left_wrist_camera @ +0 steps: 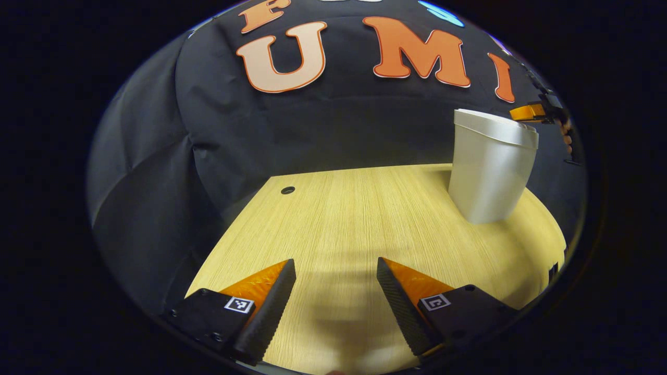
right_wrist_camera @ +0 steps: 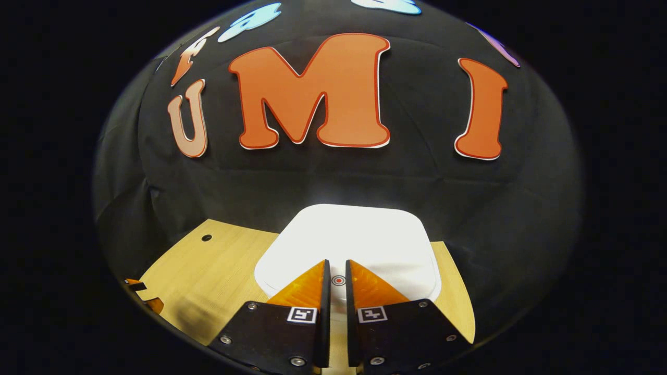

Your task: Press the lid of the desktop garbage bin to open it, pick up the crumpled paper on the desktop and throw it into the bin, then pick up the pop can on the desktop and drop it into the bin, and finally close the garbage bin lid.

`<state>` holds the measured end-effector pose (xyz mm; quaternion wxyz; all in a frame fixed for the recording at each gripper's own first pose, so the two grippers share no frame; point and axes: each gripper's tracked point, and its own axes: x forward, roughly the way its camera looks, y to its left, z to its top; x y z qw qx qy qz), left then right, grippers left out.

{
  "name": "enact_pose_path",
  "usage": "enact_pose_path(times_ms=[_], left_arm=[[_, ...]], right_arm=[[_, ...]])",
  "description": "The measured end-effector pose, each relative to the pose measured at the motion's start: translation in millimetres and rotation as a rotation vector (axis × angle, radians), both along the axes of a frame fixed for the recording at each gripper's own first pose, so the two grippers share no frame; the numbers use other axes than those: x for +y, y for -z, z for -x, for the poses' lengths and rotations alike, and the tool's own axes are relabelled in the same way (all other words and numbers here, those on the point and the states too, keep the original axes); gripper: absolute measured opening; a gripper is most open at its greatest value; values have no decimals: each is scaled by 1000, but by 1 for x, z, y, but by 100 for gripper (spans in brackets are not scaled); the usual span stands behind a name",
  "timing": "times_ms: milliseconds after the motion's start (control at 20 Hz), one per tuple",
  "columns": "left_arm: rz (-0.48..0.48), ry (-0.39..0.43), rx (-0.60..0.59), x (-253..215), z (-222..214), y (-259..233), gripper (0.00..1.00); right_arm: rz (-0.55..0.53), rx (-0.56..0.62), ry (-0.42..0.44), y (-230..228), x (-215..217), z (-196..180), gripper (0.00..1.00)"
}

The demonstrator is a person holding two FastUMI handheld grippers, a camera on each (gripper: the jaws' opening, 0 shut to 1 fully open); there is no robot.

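The white garbage bin stands on the wooden table at the right of the left gripper view, its lid down. My left gripper hovers open over bare wood, well short and left of the bin, with nothing between its fingers. My right gripper is up by the bin's top edge. In the right gripper view the white lid lies just below and ahead of my right gripper, whose fingers stand shut with only a thin slit between them. A small red ring mark on the lid shows through that slit.
The booth's black cloth wall closes off the back and left of the table. A small round hole sits near the table's far left corner. The left table edge runs diagonally beside my left gripper.
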<state>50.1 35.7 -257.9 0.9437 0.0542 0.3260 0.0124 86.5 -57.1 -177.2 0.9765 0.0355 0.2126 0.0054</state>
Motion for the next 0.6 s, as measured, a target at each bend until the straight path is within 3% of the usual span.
enact_pose_path(times_ms=[300, 550, 600], left_arm=[[-6, 25, 4, -1, 0, 0, 100], [-3, 19, -35, 1, -9, -7, 100], [0, 20, -49, 0, -14, -8, 95]], right_arm=[[-31, -9, 32, 4, 0, 2, 12], [14, -38, 48, -1, 0, 6, 11], [13, -44, 59, -2, 2, 8, 11]])
